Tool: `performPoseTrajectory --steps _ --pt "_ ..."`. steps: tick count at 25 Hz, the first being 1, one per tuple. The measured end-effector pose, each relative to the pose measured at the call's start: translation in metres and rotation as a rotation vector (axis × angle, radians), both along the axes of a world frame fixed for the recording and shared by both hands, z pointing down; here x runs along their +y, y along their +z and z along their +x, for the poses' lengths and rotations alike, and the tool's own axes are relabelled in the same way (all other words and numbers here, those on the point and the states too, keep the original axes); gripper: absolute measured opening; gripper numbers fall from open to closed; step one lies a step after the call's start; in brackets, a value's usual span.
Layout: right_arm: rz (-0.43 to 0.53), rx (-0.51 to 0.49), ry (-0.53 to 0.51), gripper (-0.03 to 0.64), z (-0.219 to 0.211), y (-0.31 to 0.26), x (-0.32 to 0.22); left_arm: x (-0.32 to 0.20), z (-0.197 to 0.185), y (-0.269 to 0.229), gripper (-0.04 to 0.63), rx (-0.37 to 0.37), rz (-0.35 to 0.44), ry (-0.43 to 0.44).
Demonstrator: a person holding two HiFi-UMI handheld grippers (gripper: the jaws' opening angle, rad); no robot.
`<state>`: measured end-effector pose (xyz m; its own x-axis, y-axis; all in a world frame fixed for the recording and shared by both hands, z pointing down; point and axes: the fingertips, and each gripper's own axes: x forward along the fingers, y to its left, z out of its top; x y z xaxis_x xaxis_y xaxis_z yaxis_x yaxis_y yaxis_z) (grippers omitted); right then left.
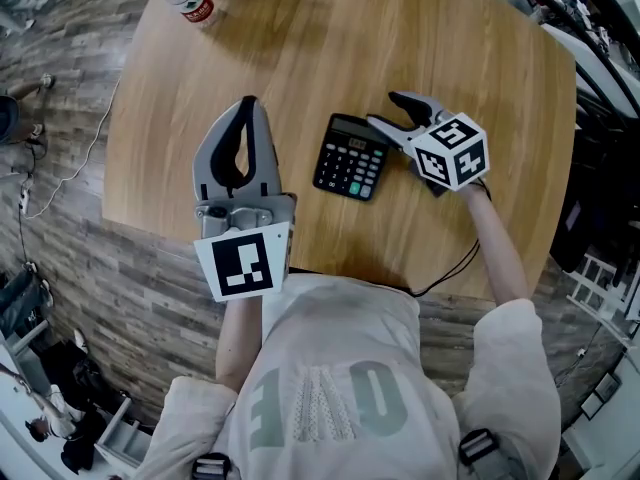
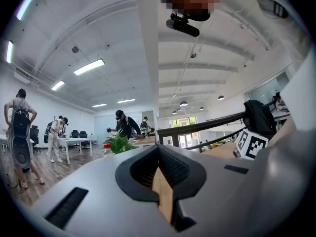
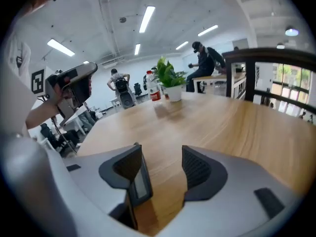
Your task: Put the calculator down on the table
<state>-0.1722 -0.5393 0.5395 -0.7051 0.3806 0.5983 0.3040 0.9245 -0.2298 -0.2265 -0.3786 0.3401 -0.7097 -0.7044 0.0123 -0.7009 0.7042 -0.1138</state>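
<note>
Wooden table [image 1: 350, 48]: light oak-look top, rounded corners, standing on grey plank floor [image 1: 70, 218]. Black calculator [image 1: 352, 157] on top, toward near edge, keys up, display toward far side, set slightly askew. Seems flat on wood, though right end is partly covered. Far left corner: white bottle [image 1: 192, 0] with red label, upright. Just beside it, potted plant [image 3: 169, 83] in white pot. Both well apart from calculator.

Calculator [image 1: 351, 156] flat on table [image 1: 300, 38] (display end away); right claw [image 1: 385, 109] spread, just beside it.
</note>
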Motion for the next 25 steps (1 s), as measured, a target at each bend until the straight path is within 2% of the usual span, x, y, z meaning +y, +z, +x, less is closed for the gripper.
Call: performPoseTrajectory --steps 3,6,9,11,14,17,19,21,25 --pt "0.07 -0.107 0.102 0.241 -0.003 -0.04 -0.022 0.001 0.007 -0.012 0.009 -0.032 0.01 0.006" --pt "0.004 -0.214 0.236 0.239 0.002 -0.096 -0.038 0.002 0.014 -0.027 0.009 -0.063 0.022 0.013" --pt "-0.002 -0.392 0.408 0.226 0.022 -0.162 -0.055 0.003 0.023 -0.045 0.009 -0.104 0.055 0.02" --pt "0.036 -0.533 0.545 0.099 0.04 -0.204 -0.064 0.001 0.027 -0.06 0.009 -0.138 0.08 0.026" --pt "0.16 -0.686 0.678 0.07 0.069 -0.249 -0.061 -0.002 0.033 -0.077 0.009 -0.167 0.102 0.035" --pt "0.299 -0.76 0.721 0.051 0.09 -0.271 -0.041 -0.008 0.04 -0.088 0.009 -0.171 0.129 0.053" --pt "0.358 -0.779 0.73 0.046 0.101 -0.276 -0.025 -0.015 0.046 -0.092 0.009 -0.173 0.143 0.074" --pt "0.373 -0.785 0.737 0.043 0.108 -0.278 -0.014 -0.025 0.053 -0.095 0.009 -0.18 0.144 0.1" --pt "0.339 -0.791 0.757 0.021 0.113 -0.276 -0.004 -0.044 0.069 -0.097 0.009 -0.193 0.128 0.155"
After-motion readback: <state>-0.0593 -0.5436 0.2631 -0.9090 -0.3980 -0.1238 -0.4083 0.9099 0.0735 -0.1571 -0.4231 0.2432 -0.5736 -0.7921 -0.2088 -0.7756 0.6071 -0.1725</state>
